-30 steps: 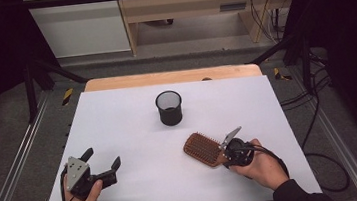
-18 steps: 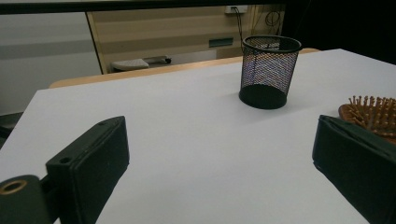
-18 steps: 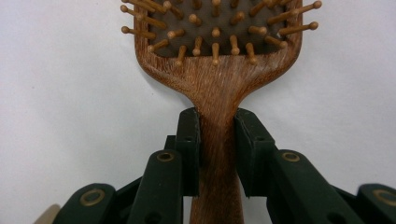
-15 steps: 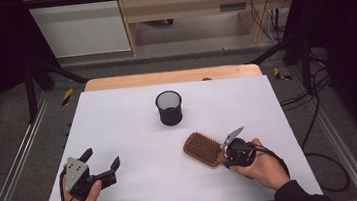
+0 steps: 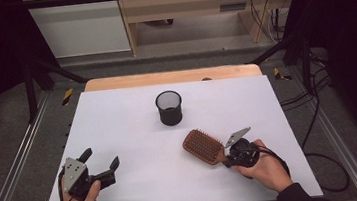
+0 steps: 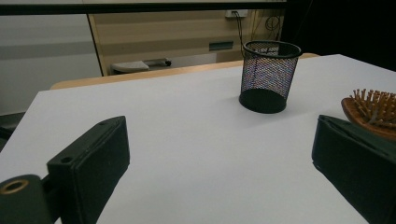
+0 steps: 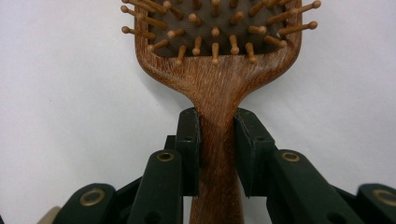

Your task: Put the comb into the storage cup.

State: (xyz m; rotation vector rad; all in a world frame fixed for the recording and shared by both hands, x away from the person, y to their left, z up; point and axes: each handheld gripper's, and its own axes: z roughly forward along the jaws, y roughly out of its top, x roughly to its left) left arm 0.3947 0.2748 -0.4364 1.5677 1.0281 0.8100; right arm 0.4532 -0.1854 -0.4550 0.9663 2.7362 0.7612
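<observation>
A: Checking the high view: the hairbrush lies just front-right of the mesh cup, its handle pointing away from the cup into the right gripper.

B: Left gripper view: left gripper spread, empty. Right gripper view: jaws clamped on the handle. No legible writing.

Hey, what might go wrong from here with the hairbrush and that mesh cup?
The right tongs pinch only the narrow handle of the hairbrush, so its heavy bristled head could swing or slip when lifted. The mesh cup stands upright and looks light, so a bump from the brush might tip it. The left tongs sit open, apart from both.
</observation>
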